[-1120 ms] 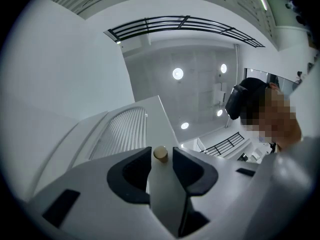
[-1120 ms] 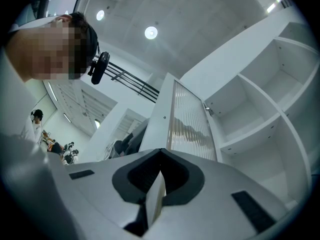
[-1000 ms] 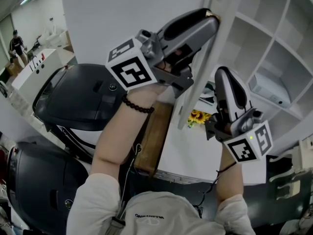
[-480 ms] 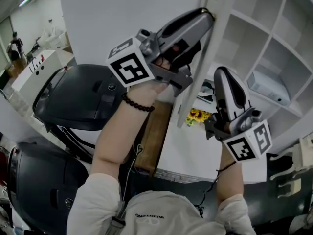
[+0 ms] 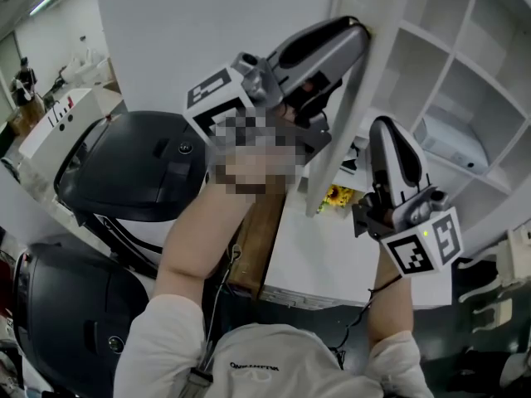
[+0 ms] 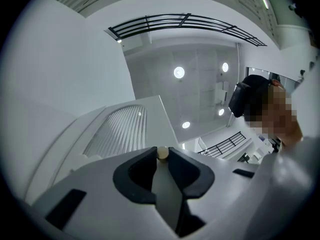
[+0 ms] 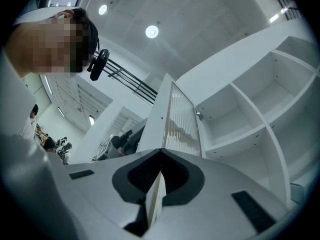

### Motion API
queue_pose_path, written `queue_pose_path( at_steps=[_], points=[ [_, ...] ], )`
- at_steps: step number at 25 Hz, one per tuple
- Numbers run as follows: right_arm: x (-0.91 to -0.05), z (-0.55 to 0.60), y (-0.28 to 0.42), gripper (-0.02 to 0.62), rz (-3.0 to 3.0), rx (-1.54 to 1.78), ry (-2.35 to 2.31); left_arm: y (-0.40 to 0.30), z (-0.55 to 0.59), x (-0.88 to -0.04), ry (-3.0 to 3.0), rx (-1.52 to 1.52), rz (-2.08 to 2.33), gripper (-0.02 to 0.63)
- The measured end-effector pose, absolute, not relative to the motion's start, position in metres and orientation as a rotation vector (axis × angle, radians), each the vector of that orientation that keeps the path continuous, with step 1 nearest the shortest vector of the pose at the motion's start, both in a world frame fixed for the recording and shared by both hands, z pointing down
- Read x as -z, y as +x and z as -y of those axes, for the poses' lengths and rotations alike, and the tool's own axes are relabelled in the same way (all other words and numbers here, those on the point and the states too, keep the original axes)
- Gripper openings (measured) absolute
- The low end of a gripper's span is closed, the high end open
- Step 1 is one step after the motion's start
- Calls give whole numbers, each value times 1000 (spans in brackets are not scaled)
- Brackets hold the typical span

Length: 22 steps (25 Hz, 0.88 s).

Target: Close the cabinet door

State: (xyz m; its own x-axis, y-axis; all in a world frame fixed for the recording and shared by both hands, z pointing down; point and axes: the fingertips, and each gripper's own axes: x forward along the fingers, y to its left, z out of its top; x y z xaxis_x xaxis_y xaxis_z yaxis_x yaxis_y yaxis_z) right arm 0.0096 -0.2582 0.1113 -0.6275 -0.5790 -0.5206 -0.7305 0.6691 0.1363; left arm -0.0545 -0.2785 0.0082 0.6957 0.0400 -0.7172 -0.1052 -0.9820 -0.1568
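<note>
Your sleeves (image 5: 162, 338): pale, at 6 o'clock in the head view, with both forearms reaching up and away from you.
Your right gripper (image 5: 387, 131): at 4 o'clock in the head view, pointing up. Its own view shows the jaw tips together with nothing between them, and it hangs just to the 3 o'clock side of the door's edge.
Your left gripper (image 5: 357, 30): at 12 o'clock, higher than the right one, with its tip against the top of the door's edge. Its jaws have just been closing, and they pinch a small thing at their tips.
Door knob (image 6: 162, 153): small, round and cream, caught between the left pads.
Cabinet door (image 5: 336, 172): white and standing open. You see it edge-on as a strip running from 1 o'clock down to the centre.
Ribbed panel (image 7: 182, 121): set into the door's frame, at 12 o'clock beyond the right jaws.
Cabinet shelves (image 5: 465, 73): open white compartments at 2 o'clock, one holding a white device (image 5: 452, 143).
Sunflower print (image 5: 336, 196): on a white surface beside the door's lower end.
Black housings (image 5: 133, 168): rounded, at 8 and 9 o'clock.
</note>
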Motion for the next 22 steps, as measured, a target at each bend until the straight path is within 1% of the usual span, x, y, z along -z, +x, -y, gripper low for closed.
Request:
queue_pose_path(
  at_steps=[22],
  points=[
    [-120,255,81,11,-2412,-439,-1127,11,273,-10,-2640,-1052,-245,72]
  ],
)
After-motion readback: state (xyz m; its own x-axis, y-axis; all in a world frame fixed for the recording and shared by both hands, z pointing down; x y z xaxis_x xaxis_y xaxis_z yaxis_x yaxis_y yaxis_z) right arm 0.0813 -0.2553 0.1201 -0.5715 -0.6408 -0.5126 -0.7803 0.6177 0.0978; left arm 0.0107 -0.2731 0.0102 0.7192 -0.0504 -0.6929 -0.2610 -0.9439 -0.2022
